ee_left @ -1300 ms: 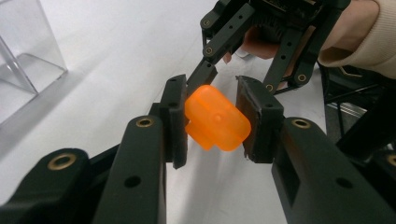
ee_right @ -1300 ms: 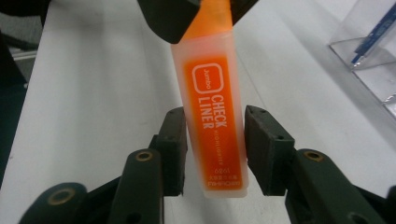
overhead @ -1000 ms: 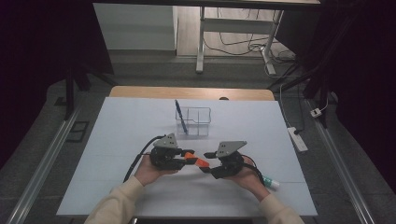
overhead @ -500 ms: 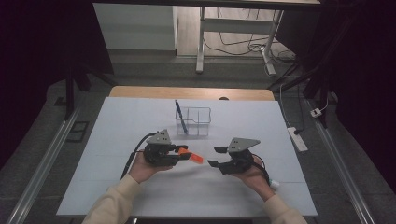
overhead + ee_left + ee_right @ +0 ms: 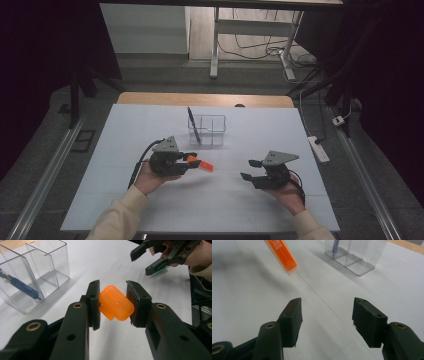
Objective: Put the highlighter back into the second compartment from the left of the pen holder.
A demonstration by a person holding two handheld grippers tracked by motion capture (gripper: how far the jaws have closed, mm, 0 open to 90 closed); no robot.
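high view, left gripper level, clamping orange marker, right gripper agape

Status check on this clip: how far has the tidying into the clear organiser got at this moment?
Done: a blue pen already stands in the clear organiser. In hand: the left gripper is clamped on an orange marker, held above the table. The right gripper is open and empty. Left: the marker is not yet in the organiser, so probably that placement remains.
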